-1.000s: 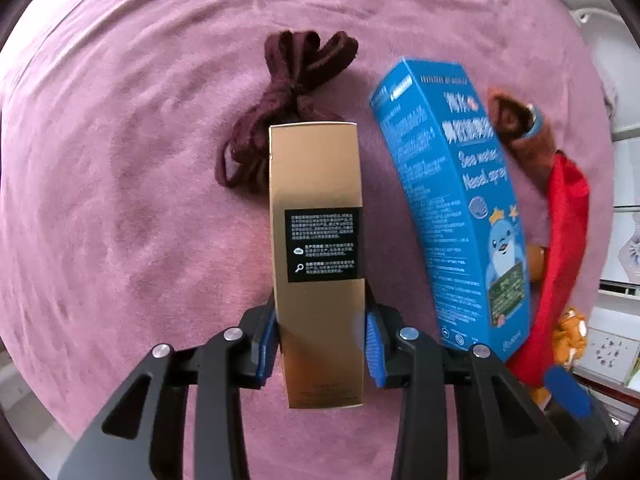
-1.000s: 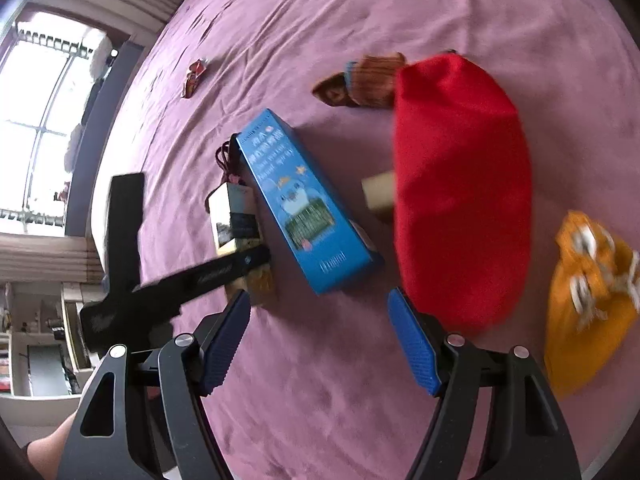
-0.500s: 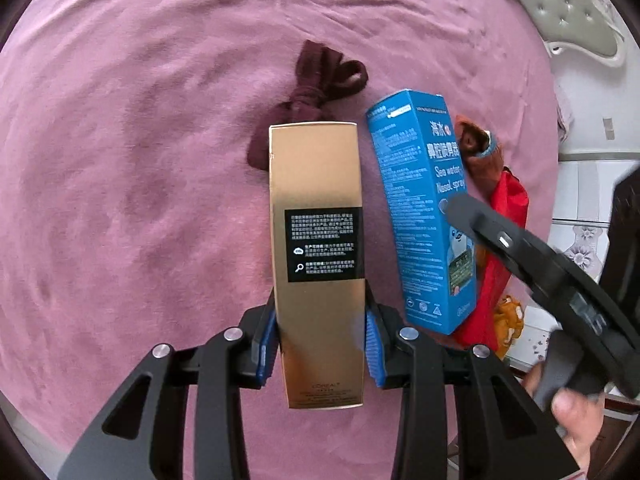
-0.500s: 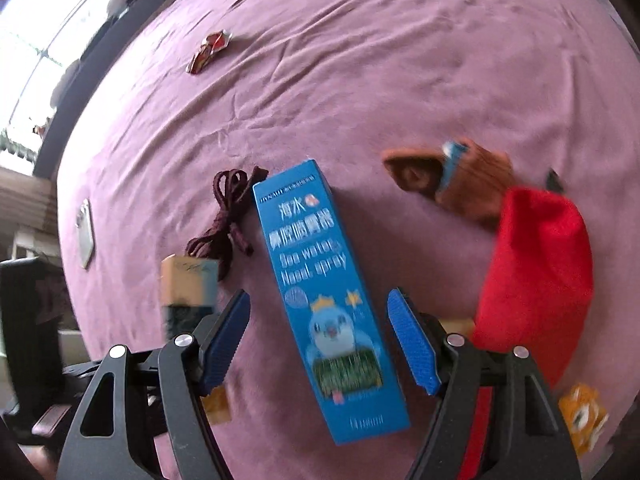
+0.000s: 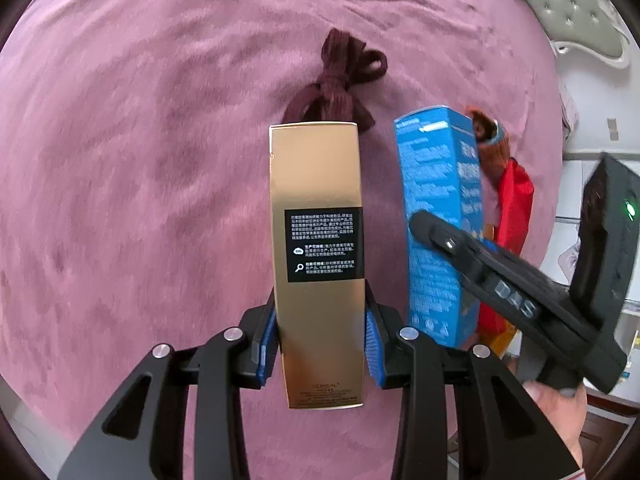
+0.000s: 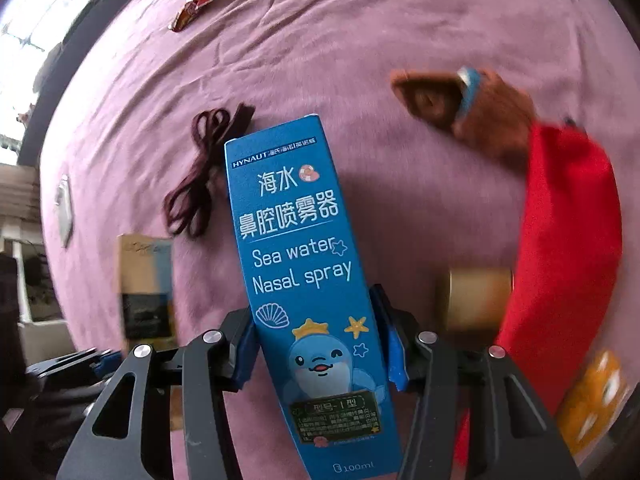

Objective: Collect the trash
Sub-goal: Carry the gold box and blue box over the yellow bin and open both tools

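Note:
My left gripper (image 5: 320, 340) is shut on a tall gold carton (image 5: 318, 240) and holds it above the purple bedspread (image 5: 140, 160). The carton also shows in the right wrist view (image 6: 146, 284), at the left. My right gripper (image 6: 318, 350) has its blue pads against both sides of a blue nasal spray box (image 6: 308, 280). That box (image 5: 436, 216) stands tilted to the right of the gold carton, with the right gripper's black finger (image 5: 480, 264) lying across it.
A dark maroon cord (image 5: 340, 80) lies beyond the carton. A brown sock (image 6: 460, 104), a red cloth (image 6: 568, 240), a small gold cylinder (image 6: 476, 296) and an orange item (image 6: 592, 404) lie to the right. A candy wrapper (image 6: 192, 8) lies far off.
My right gripper swung left from the red cloth, came over the blue box and closed its pads on it. My left gripper kept the gold carton and rose from the bed.

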A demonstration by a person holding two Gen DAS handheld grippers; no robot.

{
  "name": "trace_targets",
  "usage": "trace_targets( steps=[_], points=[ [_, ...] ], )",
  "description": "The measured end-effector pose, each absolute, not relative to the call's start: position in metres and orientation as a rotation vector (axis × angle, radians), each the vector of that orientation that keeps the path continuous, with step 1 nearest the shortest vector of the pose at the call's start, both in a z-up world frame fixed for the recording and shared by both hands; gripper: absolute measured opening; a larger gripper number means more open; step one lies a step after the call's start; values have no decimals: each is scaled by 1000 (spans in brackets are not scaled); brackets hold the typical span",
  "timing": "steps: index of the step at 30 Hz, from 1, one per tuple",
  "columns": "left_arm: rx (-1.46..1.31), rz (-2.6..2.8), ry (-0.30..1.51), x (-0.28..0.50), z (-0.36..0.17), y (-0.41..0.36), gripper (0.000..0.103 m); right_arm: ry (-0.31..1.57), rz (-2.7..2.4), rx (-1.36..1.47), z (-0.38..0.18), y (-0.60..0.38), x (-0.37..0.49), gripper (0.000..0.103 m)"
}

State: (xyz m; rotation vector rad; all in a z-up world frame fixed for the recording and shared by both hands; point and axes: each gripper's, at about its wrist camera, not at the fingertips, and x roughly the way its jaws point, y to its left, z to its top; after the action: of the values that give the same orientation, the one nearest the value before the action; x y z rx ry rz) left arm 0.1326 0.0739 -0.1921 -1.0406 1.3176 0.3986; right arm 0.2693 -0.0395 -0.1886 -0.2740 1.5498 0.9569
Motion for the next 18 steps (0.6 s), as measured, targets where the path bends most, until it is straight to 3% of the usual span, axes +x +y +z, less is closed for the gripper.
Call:
trace_targets(
  steps=[18],
  points=[
    [-783,143,1464,131,-159,-80,36,1600,779,167,-135,-244,224,50]
  ],
)
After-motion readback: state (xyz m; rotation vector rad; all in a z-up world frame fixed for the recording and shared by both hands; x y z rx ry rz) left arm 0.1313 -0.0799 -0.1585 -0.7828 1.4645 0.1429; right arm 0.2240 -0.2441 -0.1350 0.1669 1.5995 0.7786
